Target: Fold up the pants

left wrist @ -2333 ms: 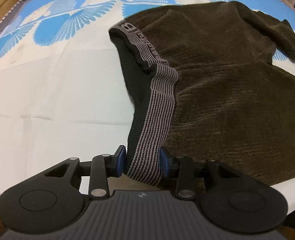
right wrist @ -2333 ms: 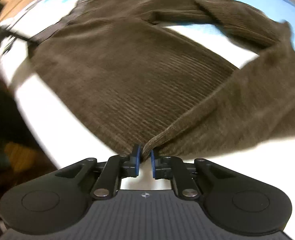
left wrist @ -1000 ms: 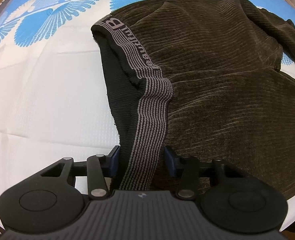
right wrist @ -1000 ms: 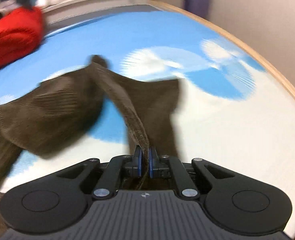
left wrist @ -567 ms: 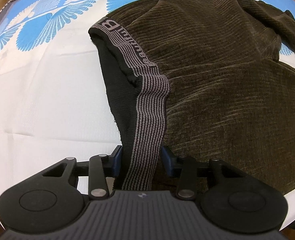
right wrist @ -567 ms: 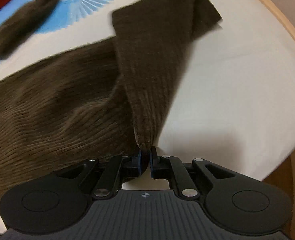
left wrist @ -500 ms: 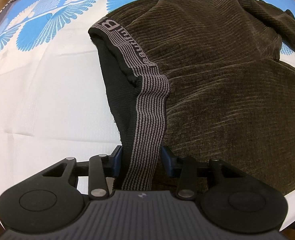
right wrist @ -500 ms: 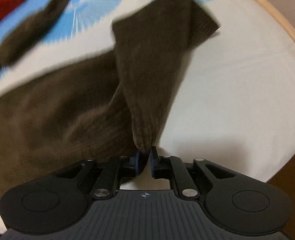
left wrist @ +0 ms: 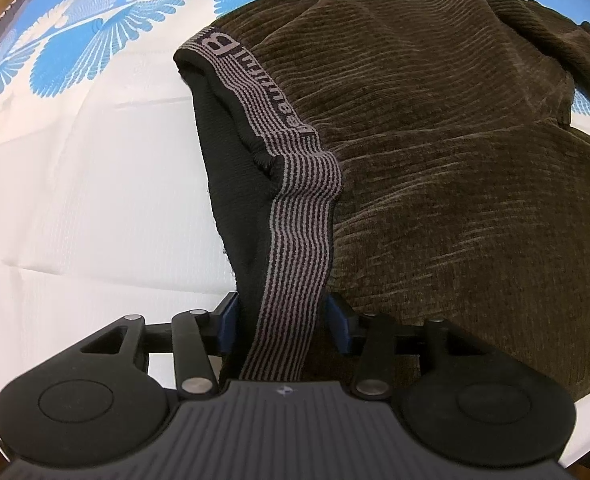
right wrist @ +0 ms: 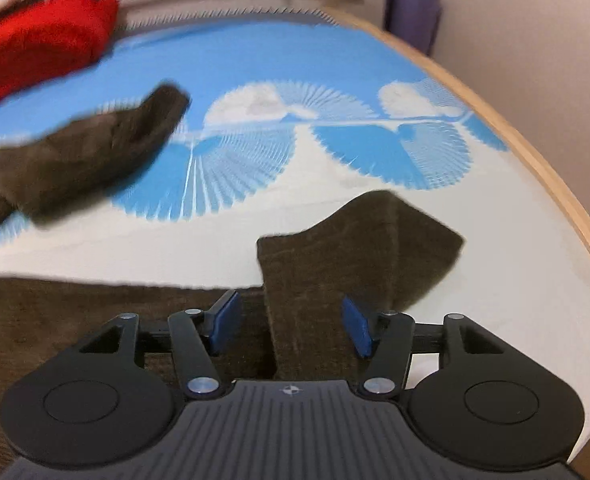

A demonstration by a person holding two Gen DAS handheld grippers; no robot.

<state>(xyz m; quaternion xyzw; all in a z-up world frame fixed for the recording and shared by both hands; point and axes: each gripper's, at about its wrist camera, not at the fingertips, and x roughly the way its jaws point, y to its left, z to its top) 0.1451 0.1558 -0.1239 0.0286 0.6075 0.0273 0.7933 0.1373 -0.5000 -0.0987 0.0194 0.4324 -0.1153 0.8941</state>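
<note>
Dark brown corduroy pants [left wrist: 435, 152] lie spread on a bed. Their grey-and-black striped waistband [left wrist: 299, 236] runs between the jaws of my left gripper [left wrist: 283, 322], which stand apart on either side of the band. In the right wrist view one pant leg end [right wrist: 359, 248] lies folded on the sheet, passing between the wide-open jaws of my right gripper [right wrist: 289, 322]. The other leg [right wrist: 91, 152] stretches toward the far left.
The bed sheet [right wrist: 295, 60] is white with blue fan patterns. A red garment [right wrist: 35, 48] and other clothes are piled at the far left. The wooden bed edge [right wrist: 543, 168] curves along the right, with a wall and a purple object [right wrist: 413, 20] beyond.
My right gripper, earlier shut on the pant leg end, has opened and let the leg drop onto the sheet. The left gripper and waistband have barely moved.
</note>
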